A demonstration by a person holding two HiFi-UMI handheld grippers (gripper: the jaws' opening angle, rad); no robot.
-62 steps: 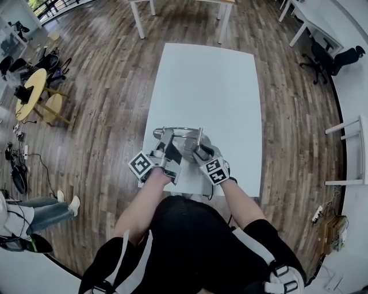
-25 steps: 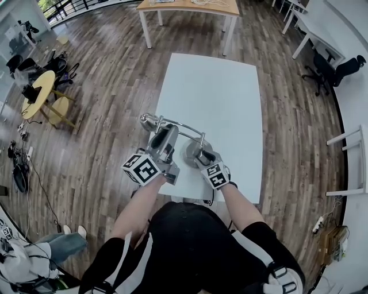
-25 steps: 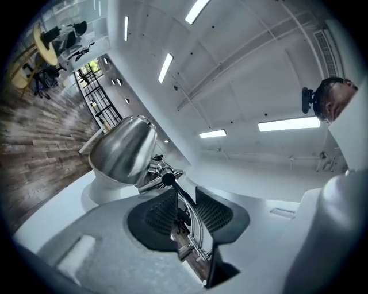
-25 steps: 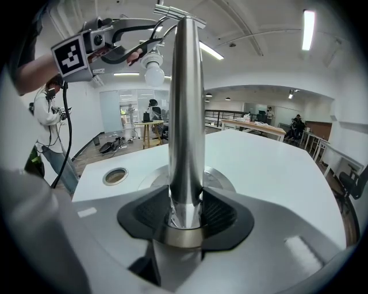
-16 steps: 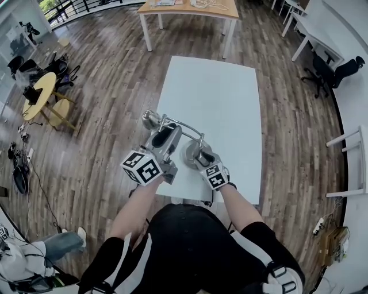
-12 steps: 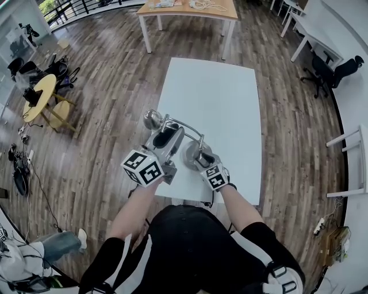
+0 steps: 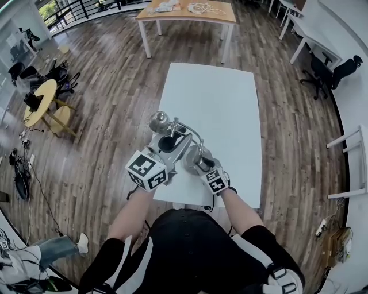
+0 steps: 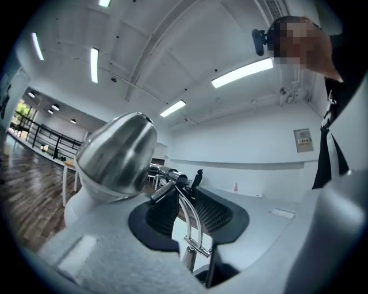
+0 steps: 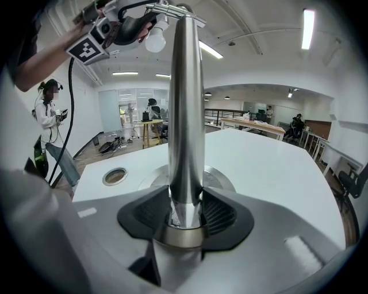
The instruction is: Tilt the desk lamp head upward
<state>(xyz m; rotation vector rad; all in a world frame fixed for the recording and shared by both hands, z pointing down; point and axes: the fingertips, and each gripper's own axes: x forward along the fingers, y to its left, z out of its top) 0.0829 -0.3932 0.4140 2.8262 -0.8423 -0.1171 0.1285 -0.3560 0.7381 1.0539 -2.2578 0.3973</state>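
A chrome desk lamp stands near the front edge of the white table (image 7: 218, 103). Its domed head (image 7: 160, 122) (image 8: 118, 152) is at the left end of a thin twin-rod arm (image 7: 190, 133) (image 8: 192, 218). My left gripper (image 7: 168, 143) (image 8: 187, 209) is raised, and its jaws are closing with the arm rods pressed between the pads, just behind the head. My right gripper (image 7: 202, 163) (image 9: 185, 215) is shut on the upright post (image 9: 185, 115), just above the round base (image 9: 221, 178). The right gripper view also shows the white bulb (image 9: 155, 39) up high beside my left gripper (image 9: 123, 26).
A round cable hole (image 9: 115, 175) sits in the tabletop left of the base. Around the table is wood floor, with a wooden table (image 7: 190, 11) behind, a yellow round table (image 7: 35, 100) at left and an office chair (image 7: 330, 60) at right. A person (image 9: 49, 115) stands at left.
My left gripper has risen and moved forward with the lamp arm, and the lamp head has swung up and to the right. The right gripper has stayed on the post.
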